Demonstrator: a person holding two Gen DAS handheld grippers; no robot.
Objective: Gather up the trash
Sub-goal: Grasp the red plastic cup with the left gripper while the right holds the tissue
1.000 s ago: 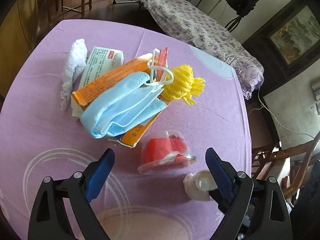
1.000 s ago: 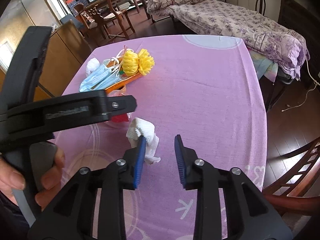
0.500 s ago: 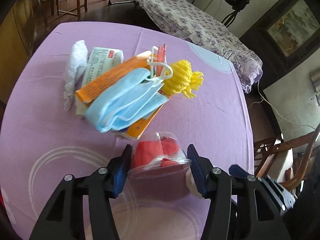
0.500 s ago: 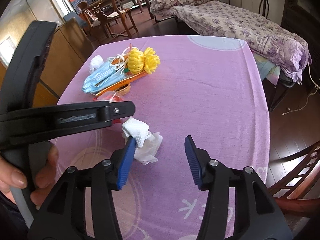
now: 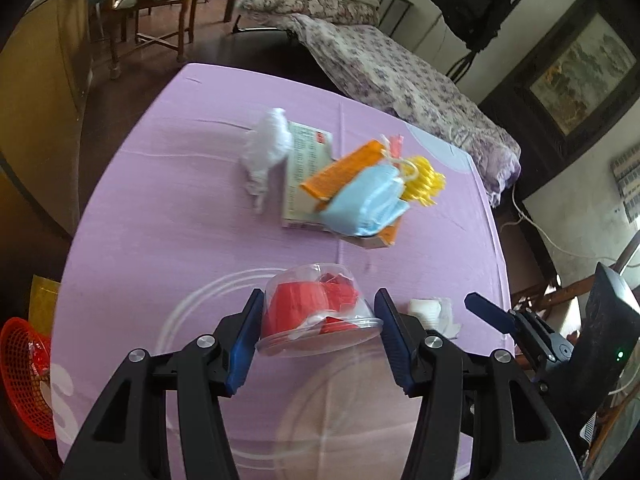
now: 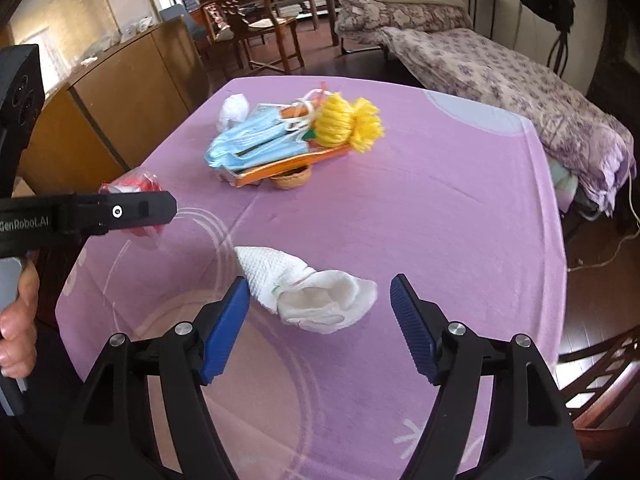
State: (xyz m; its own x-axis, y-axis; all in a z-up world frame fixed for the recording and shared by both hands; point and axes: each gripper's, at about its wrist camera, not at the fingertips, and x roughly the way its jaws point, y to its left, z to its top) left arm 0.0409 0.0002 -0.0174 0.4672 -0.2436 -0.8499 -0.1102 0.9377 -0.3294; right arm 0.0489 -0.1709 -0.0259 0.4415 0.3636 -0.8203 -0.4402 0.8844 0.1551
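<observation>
Left wrist view: left gripper (image 5: 319,322) jaws pinch one clear plastic cup (image 5: 318,312) with red scrap inside, both pads on its sides. Right gripper (image 6: 320,320) jaws wide apart, holding nothing, one crumpled white tissue (image 6: 308,290) between them on the worktop (image 6: 440,216). Ahead of both: one pile (image 5: 352,188), masks, boxes, yellow netting; mask count unclear, pile blurred.

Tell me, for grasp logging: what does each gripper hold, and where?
Left gripper clamps the clear plastic cup by its sides. Right gripper holds nothing, open around the crumpled tissue.
</observation>
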